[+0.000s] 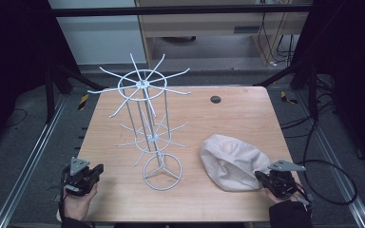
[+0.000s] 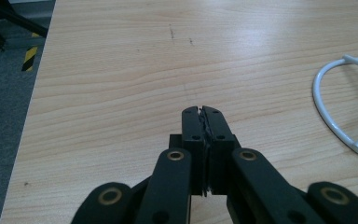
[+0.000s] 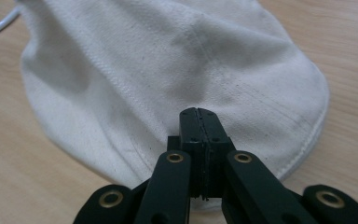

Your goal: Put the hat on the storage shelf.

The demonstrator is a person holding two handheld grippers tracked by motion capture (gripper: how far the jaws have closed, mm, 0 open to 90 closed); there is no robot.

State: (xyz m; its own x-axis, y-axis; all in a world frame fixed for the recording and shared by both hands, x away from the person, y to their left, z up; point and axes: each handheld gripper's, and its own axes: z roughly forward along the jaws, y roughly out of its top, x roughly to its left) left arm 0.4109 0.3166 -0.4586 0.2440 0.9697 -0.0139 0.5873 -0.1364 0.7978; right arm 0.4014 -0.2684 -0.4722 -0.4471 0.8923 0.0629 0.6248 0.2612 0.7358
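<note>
On the near right of the light wooden surface (image 1: 237, 114) lies a soft cream cotton cap (image 1: 232, 161), limp and unhung, well apart from any arm of the white wire two-tier rack (image 1: 147, 128) standing mid-surface. Nothing hangs there, so hanging, if intended, looks unstarted. Right tongs (image 3: 199, 114) sit together, empty, over the cap's edge; left tongs (image 2: 202, 112) together above bare wood.

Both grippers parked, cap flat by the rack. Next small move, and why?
Probably open the right gripper: its jaws are pressed together right at the near edge of the white cap, gripping nothing. The cap lies flat beside the wire rack, so a grasp likely comes first. The left gripper, shut over bare table, can wait.
</note>
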